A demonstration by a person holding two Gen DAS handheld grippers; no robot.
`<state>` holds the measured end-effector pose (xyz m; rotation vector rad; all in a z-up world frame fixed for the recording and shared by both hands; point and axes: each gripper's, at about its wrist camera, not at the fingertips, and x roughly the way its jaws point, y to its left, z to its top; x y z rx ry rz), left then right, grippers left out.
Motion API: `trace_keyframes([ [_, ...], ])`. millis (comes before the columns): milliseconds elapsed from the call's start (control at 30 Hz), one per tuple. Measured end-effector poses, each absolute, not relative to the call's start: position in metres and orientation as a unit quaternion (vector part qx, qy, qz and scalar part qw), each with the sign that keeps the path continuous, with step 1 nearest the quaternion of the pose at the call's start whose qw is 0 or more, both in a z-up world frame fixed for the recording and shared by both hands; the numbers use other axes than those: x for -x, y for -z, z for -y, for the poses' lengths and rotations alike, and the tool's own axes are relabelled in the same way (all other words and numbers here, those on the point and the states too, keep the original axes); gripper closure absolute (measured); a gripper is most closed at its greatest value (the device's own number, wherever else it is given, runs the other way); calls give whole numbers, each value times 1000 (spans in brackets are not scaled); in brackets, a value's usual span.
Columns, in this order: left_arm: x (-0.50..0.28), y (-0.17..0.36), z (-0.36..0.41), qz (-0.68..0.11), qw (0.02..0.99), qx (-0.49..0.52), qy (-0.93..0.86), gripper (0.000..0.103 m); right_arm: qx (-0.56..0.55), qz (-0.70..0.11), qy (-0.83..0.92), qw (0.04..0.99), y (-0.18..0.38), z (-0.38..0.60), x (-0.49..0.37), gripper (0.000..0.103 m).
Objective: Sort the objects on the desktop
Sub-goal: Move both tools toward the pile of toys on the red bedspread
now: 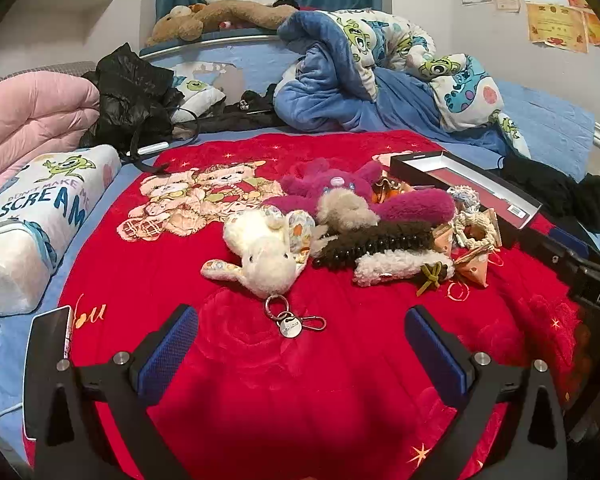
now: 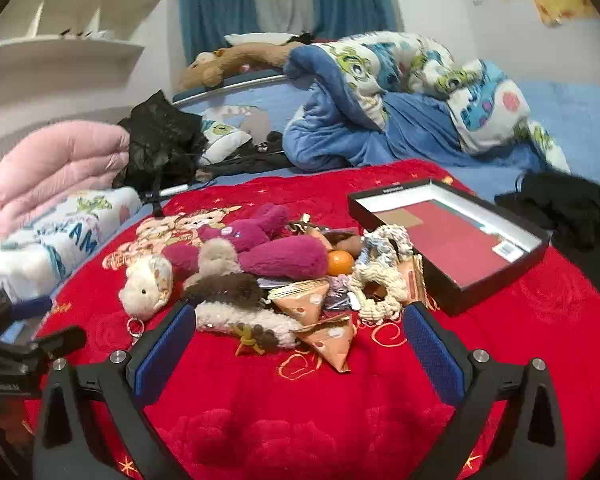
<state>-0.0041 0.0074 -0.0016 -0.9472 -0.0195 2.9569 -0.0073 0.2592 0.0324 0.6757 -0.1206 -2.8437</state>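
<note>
1. We see a red blanket (image 1: 300, 380) of plush cloth with embroidered patterns.
2. We see a white toy (image 1: 266, 258) in fluffy pile, its key ring (image 1: 277, 307) shiny metal.
3. We see a magenta plush (image 2: 276, 258), fuzzy and matt.
4. We see a black box (image 2: 452, 240) of smooth matt cardboard.
5. We note each hand-held gripper carries blue textured pads (image 1: 168, 350) on matt black plastic.
6. We see a knotted rope piece (image 2: 378, 290), rough cord.

"DON'T MAKE ME SCREAM" on the white pillow (image 1: 40, 216).

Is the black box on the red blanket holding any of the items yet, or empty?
Empty. The black box lies open, showing only its red liner and a small label; the toys remain piled beside it.
</note>
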Motion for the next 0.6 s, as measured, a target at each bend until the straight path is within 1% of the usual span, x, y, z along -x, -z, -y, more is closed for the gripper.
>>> trace_keyframes([
  [167,6,2,-5,19,20,308,-951,0,-234,48,965,106,-34,-267,8,0],
  [333,7,1,-5,14,26,305,-952,0,-241,59,962,111,-31,-270,8,0],
  [500,8,0,-9,13,39,302,-952,0,-239,80,955,156,-30,-273,7,0],
  [600,8,0,-12,16,60,304,-951,0,-233,67,958,155,-32,-268,3,0],
])
